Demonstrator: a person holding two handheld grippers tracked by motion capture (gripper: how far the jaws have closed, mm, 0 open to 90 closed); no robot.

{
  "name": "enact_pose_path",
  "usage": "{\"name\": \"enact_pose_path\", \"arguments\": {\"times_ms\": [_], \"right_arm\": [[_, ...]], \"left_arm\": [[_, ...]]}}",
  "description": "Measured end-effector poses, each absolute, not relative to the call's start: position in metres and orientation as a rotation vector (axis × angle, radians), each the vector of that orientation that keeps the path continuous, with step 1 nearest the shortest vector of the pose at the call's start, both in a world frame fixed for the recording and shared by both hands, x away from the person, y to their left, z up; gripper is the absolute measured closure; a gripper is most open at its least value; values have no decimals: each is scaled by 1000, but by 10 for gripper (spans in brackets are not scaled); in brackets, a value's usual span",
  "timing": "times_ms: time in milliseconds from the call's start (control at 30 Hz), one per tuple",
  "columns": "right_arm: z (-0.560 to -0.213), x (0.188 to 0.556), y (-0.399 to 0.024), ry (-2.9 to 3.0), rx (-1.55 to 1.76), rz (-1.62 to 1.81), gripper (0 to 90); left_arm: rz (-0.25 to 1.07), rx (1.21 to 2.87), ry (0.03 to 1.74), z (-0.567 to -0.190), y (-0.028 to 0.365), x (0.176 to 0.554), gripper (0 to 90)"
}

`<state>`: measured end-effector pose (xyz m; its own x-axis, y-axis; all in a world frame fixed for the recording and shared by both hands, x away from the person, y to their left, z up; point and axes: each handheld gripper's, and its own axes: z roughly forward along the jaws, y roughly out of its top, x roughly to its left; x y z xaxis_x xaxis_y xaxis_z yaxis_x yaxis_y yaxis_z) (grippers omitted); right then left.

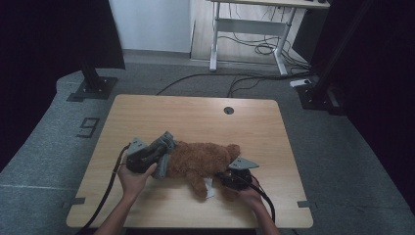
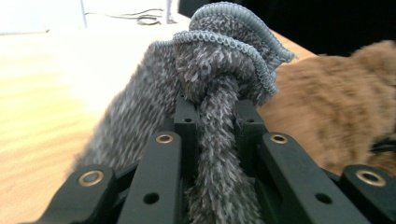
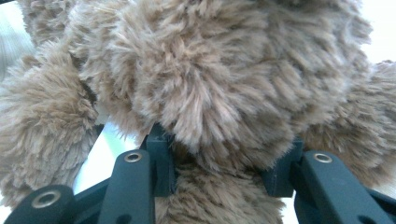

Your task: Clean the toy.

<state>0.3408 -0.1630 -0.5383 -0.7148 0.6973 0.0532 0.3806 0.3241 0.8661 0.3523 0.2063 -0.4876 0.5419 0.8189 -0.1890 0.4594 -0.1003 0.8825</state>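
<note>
Brown plush bear [image 1: 203, 159] lying across the middle of the wooden bench [image 1: 195, 115], near the front edge, head end toward the right, one leg pointing toward the front edge beside a small white tag [image 1: 209, 188]. At the bear's left end, a grey knitted garment [image 1: 164, 156], bunched up and touching the fur. Left gripper [image 1: 159, 152] held in the left hand [image 1: 133, 177], pointing right toward the bear, fingers [image 2: 184, 116] clenched on a twisted fold of the grey knit; in the left gripper view, the ribbed hem of the garment [image 2: 224, 60] rising above the fingertips, the bear's brown fur [image 2: 336, 102] just beside it on the right of that view. Right gripper [image 1: 226, 178] held in the right hand [image 1: 249, 193] at the bear's front right side, its grey three-cornered plate on top. In the right gripper view, fingers [image 3: 161, 158] set partly apart and pressed into the thick fur of the bear [image 3: 219, 93], grasping a plump part of the body between them; which part, impossible to tell from so close. Black cables trailing from both grippers toward the front edge of the bench.
</note>
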Motion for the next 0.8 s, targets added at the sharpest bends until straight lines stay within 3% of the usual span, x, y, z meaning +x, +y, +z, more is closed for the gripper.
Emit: {"name": "enact_pose_path", "arguments": {"times_ms": [233,400,600,800], "right_arm": [[-539,342,-164,2266,972,1348,548],[-539,343,-165,2267,980,1355,548],[-539,343,-165,2267,976,1354,548],[-539,342,-165,2266,976,1354,547]], "left_arm": [[344,1779,1194,-523,227,358,761],[380,1742,1129,-496,222,354,760],[373,1734,950,-450,175,350,757],[300,1844,798,-448,89,356,755]]}}
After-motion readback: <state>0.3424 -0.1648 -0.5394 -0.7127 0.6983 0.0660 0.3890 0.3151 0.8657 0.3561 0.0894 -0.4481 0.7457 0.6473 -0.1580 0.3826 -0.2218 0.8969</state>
